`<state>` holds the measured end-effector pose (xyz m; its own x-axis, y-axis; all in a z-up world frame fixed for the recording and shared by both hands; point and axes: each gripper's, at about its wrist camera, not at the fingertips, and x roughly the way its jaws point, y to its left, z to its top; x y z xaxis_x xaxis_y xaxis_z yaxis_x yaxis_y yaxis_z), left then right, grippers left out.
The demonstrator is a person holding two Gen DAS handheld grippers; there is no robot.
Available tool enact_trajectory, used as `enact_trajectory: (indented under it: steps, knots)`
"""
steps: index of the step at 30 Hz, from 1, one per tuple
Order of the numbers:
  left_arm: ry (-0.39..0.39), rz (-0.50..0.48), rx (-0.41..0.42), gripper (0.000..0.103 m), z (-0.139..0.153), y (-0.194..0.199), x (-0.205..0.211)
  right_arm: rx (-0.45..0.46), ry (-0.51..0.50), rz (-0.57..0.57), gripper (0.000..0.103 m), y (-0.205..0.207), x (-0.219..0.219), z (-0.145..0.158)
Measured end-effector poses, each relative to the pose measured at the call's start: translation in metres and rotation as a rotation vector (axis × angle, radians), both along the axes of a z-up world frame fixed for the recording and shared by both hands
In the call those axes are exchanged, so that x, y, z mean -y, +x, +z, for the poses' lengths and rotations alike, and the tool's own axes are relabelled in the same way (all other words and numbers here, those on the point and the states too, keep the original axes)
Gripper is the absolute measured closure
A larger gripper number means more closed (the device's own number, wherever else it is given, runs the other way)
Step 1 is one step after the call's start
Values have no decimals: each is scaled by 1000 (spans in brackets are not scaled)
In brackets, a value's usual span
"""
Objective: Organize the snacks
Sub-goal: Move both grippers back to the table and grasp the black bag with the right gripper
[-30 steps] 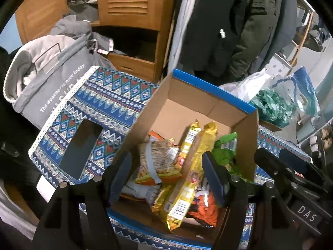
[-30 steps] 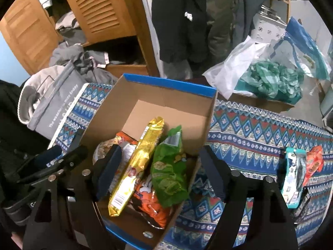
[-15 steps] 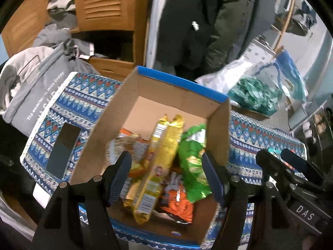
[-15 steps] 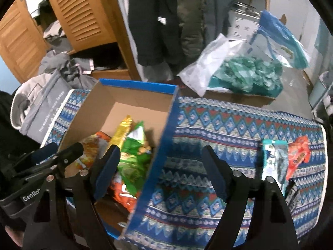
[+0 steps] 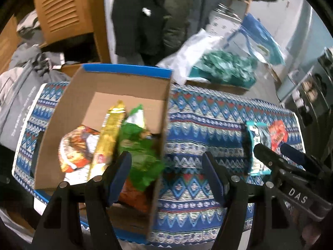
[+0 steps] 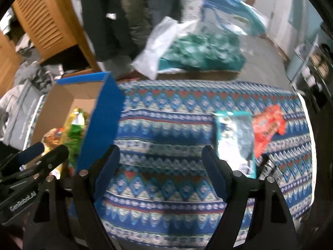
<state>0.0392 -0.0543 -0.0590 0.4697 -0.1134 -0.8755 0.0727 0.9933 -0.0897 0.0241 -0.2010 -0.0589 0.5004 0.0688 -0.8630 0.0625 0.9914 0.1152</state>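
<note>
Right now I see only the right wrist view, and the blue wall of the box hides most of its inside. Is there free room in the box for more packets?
Observer: Yes. The far part of the floor of the box is bare cardboard.
Operator: How many packets lie inside?
Observer: At least four: a yellow packet, a green packet, an orange-and-white packet, and an orange packet under the green one.
Operator: Does the left tool hold anything?
Observer: No. The left tool is open and empty, above the box wall beside the cloth.
</note>
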Motion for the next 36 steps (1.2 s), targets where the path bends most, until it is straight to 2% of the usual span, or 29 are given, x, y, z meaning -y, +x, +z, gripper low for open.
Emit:
enact_trajectory:
  steps: [21,27,36]
  knots:
    - [22,-140,-133,31,-45,-4,100,-50,36,-287,23,-39,148,-29]
    - [6,-152,-184,27,-61,0,124,-104,45,-377,23,-46,184,-53]
    - [8,-182,-210,24,-76,7,155,-175,56,-452,23,-50,214,-87]
